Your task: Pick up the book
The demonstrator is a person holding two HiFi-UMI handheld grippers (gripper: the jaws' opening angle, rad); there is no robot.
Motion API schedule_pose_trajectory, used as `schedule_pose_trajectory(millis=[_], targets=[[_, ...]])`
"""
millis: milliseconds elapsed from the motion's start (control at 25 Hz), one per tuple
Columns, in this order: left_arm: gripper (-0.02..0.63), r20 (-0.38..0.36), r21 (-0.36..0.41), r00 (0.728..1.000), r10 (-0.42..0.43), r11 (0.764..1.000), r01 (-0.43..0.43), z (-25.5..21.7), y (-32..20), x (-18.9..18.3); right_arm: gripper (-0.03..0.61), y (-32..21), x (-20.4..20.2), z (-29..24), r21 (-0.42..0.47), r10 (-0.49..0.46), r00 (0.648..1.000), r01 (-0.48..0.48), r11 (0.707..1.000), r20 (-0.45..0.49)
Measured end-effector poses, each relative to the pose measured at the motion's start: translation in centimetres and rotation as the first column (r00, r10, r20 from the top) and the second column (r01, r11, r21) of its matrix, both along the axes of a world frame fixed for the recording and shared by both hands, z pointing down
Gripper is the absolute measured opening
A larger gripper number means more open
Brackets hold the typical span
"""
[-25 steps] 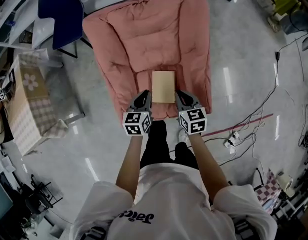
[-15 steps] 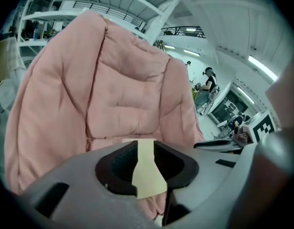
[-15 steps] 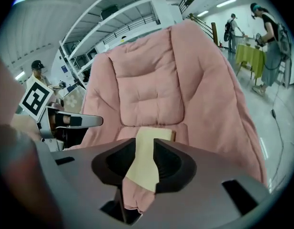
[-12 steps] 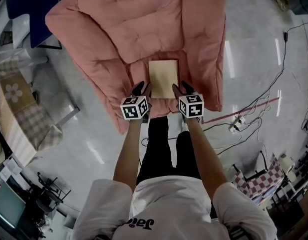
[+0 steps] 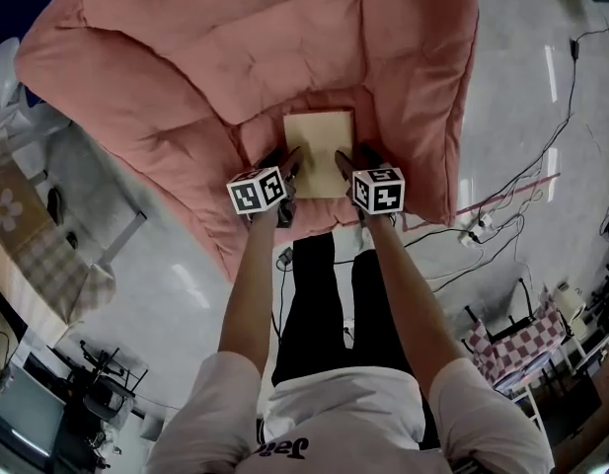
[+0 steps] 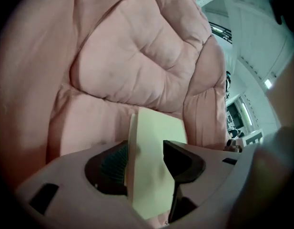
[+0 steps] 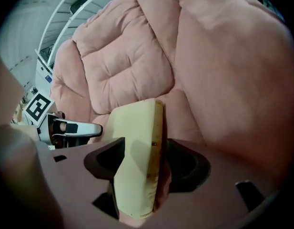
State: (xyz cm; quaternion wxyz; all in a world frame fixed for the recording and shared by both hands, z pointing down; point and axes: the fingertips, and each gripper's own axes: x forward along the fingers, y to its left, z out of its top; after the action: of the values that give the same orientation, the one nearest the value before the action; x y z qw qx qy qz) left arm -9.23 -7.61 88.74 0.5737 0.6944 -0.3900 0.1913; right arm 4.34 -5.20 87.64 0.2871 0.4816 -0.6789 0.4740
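a pale glossy floor (image 5: 521, 97) fills the edges of the head view, with cables (image 5: 501, 215) trailing across it at the right. a big pink padded armchair (image 5: 235, 47) takes up the top half, its quilted back and arms spread round a flatter seat. the person's bare forearms (image 5: 247, 284) reach from the lower middle toward that seat.

the book (image 5: 319, 136), plain with a pale cream cover, lies flat on the seat cushion near its front edge, between the chair's two arms.

the left gripper (image 5: 287, 163) sits at the book's near left corner and the right gripper (image 5: 351, 161) at its near right corner, each carrying a marker cube (image 5: 256, 192) toward the wrist. in the left gripper view the jaws are opening, and the book's left edge stands between them, close against the ribbed pad on one side with a clear gap on the other. in the right gripper view the jaws are likewise opening, spread round the book's thicker right edge, with dark space showing on both sides of it, so neither claw clamps the book.
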Motion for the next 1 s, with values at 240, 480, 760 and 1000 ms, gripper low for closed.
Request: schedule_pose_trajectory(millis=[240,480,760,1000], targets=[[0.214,-0.009,-0.059,1.0,-0.01,0.998,0.01,2.6,0.8,0.3,0.251,0.8,-0.6,2.2,-0.029,0.026,0.998,-0.024,0.999,0.056],[0.147,-0.018,-0.054,1.0,-0.001,0.999,0.0,1.9,0.7,0.4,0.235,0.6,-0.9,1.8,-0.069,0.012,0.998,-0.009,0.998,0.055],[0.143,0.015,-0.036,1.0,-0.027,0.999,0.028,-2.5,1.7,-0.1,0.236,0.7,-1.2,-2.5,-0.044,-0.026,0.998,0.028,0.999,0.051],[0.14,0.032,0.04,0.997,-0.067,0.997,0.066,-8.0,2.0,-0.5,0.236,0.7,-1.7,-7.7,0.021,-0.059,0.996,0.057,0.998,0.067]])
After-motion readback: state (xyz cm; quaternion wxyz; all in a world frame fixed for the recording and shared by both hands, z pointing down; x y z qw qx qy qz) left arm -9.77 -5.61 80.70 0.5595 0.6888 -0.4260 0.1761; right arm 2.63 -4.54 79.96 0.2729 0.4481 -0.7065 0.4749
